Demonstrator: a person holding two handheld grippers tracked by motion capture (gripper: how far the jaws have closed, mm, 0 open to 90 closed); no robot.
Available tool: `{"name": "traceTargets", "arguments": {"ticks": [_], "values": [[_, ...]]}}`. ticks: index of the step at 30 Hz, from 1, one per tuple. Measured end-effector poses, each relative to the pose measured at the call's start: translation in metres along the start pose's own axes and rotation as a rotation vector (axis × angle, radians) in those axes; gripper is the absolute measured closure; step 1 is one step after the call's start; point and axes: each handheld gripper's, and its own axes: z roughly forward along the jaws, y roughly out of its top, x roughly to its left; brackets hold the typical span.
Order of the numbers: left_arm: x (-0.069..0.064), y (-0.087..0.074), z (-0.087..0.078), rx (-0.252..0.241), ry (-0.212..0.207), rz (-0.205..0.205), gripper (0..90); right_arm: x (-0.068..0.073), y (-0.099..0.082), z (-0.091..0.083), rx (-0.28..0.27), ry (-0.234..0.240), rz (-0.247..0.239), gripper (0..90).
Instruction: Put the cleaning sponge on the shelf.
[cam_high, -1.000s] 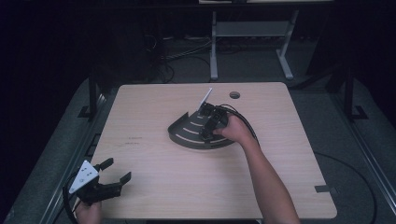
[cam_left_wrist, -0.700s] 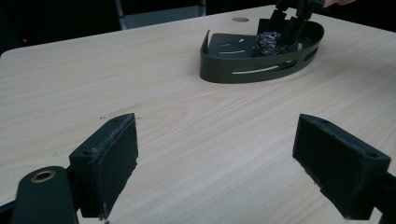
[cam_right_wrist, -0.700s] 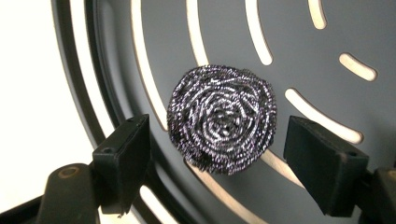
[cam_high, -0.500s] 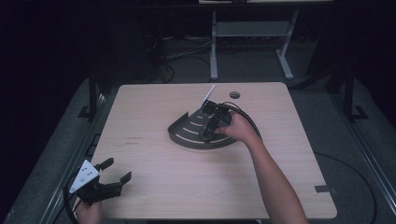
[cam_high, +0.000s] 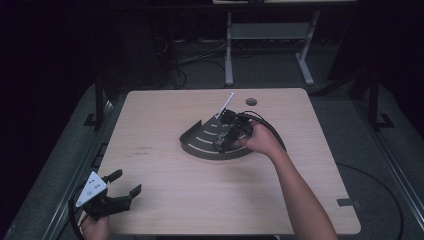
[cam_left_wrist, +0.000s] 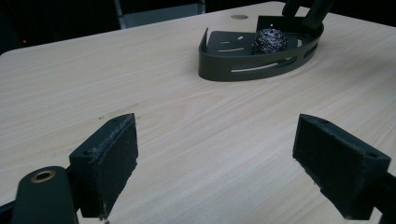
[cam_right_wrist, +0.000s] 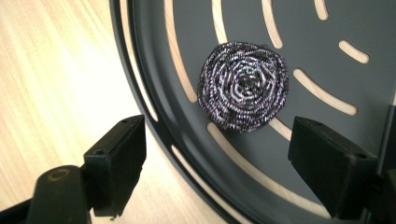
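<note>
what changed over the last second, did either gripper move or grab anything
Very little. The right hand-held gripper hangs over the dark slotted tray as before, jaws open above the steel wool scourer, nothing taken or let go. The left hand-held gripper stayed open at the near left edge of the table; tray and scourer unmoved.

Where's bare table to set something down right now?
Free: the wide strip between the left gripper and the slotted tray, and the table's right side. Crowded: the tray, holding the steel scrubber under the right gripper.
</note>
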Motion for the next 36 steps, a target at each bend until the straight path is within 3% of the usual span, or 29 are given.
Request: {"name": "traceTargets", "arguments": {"ticks": [14, 36], "values": [[-0.001, 0.0, 0.001, 0.005, 0.0, 0.007, 13.5, 0.013, -0.011, -0.015, -0.017, -0.003, -0.021, 16.9], [-0.001, 0.0, 0.0, 0.009, 0.004, 0.01, 13.5, 0.017, -0.038, -0.011, -0.03, 0.03, -0.004, 16.7]]}}
